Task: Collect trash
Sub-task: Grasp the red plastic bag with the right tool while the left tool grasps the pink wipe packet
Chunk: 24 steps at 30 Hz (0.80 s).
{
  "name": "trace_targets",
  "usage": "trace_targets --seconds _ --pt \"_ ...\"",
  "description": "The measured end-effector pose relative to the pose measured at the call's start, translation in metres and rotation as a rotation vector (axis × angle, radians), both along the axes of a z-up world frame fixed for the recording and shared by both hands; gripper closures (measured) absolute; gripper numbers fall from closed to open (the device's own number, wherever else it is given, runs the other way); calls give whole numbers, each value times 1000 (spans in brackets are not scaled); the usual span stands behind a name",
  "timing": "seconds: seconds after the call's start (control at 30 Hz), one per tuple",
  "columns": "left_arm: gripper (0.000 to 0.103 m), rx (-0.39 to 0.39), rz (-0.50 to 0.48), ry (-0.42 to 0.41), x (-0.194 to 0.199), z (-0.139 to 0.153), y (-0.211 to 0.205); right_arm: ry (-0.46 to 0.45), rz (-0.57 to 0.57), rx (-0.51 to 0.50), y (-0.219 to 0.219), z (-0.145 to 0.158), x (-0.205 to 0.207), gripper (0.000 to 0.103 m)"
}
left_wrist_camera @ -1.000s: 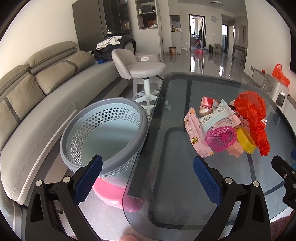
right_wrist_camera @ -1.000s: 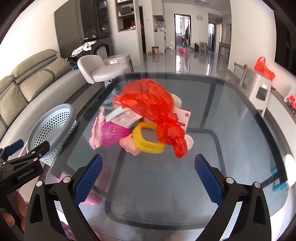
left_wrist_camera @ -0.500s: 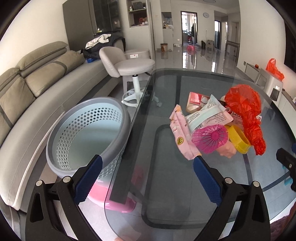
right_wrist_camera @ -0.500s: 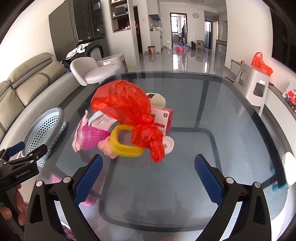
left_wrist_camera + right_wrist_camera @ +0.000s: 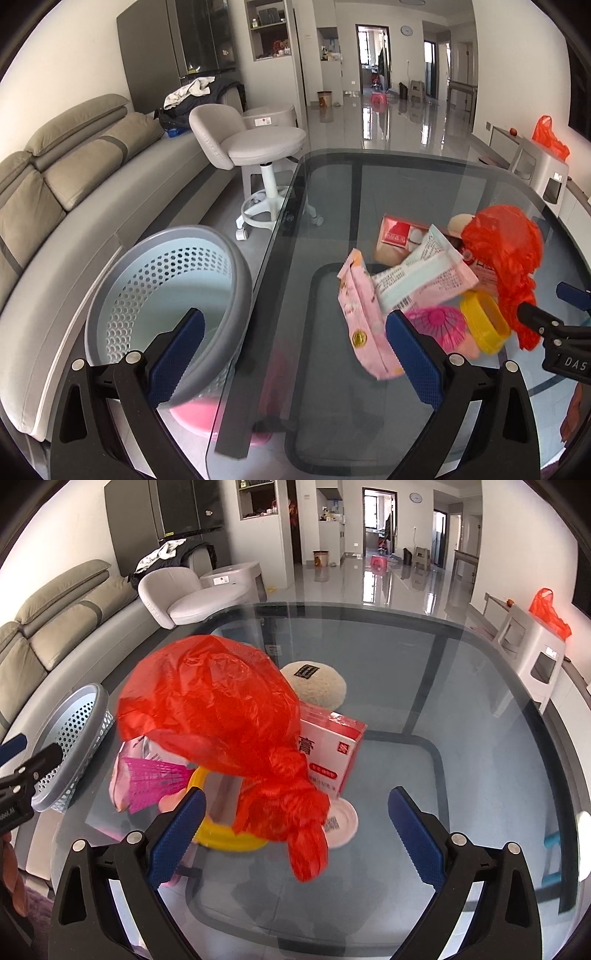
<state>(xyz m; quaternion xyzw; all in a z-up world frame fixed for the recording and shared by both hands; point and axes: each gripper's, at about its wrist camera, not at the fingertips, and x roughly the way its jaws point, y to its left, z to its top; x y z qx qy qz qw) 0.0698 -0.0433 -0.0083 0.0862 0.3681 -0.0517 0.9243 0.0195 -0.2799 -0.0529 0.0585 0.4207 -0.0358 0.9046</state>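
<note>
Nearest the right-wrist camera, the right gripper (image 5: 295,830) is spread wide and empty, its blue pads either side of the knotted tail of the red plastic bag (image 5: 218,712), not touching it. The left gripper (image 5: 293,354) is likewise released and holds nothing, one pad in front of the basket (image 5: 173,288) and the other just in front of the pink wrapper (image 5: 364,317). By my reading the task has hardly begun: the basket beside the glass desk (image 5: 332,192) shows only its pale bare bottom, and every piece of trash lies in one heap on the desk. Going back through that heap there is the yellow ring (image 5: 225,834) and a small white lid (image 5: 341,823) under the bag's tail, the pink shuttlecock (image 5: 155,779), the pale printed packet (image 5: 417,277), the red and white box (image 5: 332,749), and farthest a round cream pad (image 5: 317,686). All of it is left to move. Compared with a second ago, the right gripper's view has closed in on the heap, so the red bag now fills much more of it and its tail sits between the pads; the left gripper's view has drawn nearer the pink wrapper, while the trash itself looks undisturbed.
</note>
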Motion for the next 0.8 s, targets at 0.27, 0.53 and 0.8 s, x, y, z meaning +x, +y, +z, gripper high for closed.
trace_targets --seconds 0.27,0.53,0.8 --pt "7 -27 -6 17 2 -14 4 8 9 -44 6 -11 19 9" --pt "7 -32 -35 76 7 -28 4 33 30 -82 18 -16 27 43" --pt "7 -41 -64 107 4 -33 -4 6 78 -88 30 -9 24 65"
